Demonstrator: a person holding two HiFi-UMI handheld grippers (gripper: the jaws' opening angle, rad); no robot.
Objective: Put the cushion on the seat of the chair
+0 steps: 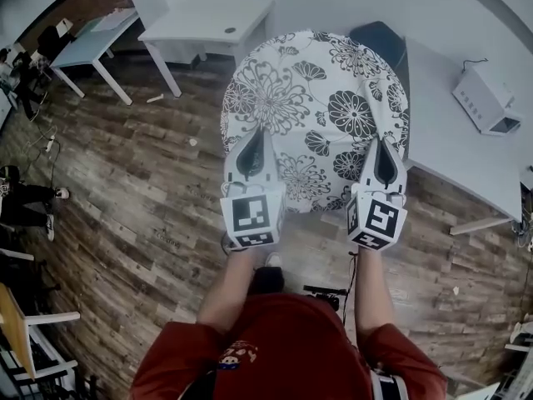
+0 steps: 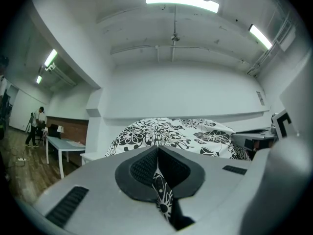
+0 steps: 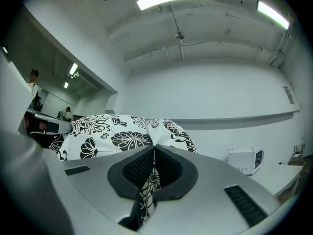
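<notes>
Both claws clamped shut; my left gripper (image 1: 255, 137) has the black-and-white floral cushion (image 1: 312, 98) by its near edge, a fold of fabric pinched flat between the jaws; my right gripper (image 1: 382, 145) bites that same edge further along; the cushion is held spread out before me, above the wood floor (image 1: 125, 182), beside a white table (image 1: 458, 132).

**Around the grey worktop**

A white box-shaped device (image 1: 487, 98) is sitting on the grey worktop (image 1: 454, 152). Well to the worktop's left, a white table (image 1: 208, 19) and a pale blue table (image 1: 87, 48) are standing on the wood-plank floor (image 1: 141, 190).
</notes>
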